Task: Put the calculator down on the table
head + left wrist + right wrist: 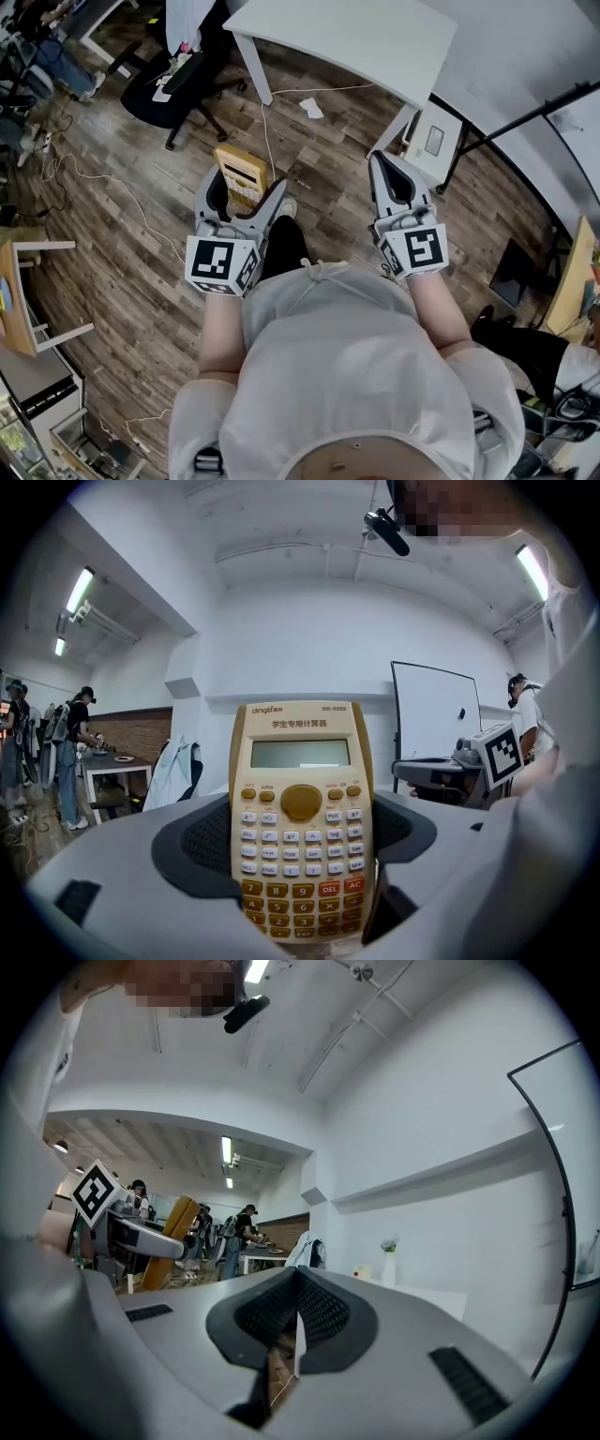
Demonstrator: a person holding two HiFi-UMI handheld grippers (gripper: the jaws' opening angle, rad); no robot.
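Observation:
A yellow calculator (241, 176) with a grey screen and white and brown keys stands upright between the jaws of my left gripper (248, 185), which is shut on it at chest height above the wooden floor. In the left gripper view the calculator (301, 789) fills the centre, keys facing the camera, its lower half clamped in the left gripper (302, 855). My right gripper (379, 161) is held level beside it, shut and empty. In the right gripper view the right gripper (296, 1314) shows its pads pressed together, with the calculator (174, 1228) far left. The white table (375, 33) lies ahead.
A black office chair (174, 86) stands left of the table, with a white cable (267, 131) trailing over the floor. A small white cabinet (433, 142) and a black stand (511, 122) are at the right. A wooden stool (28, 300) is at the left. People (70, 752) stand far off.

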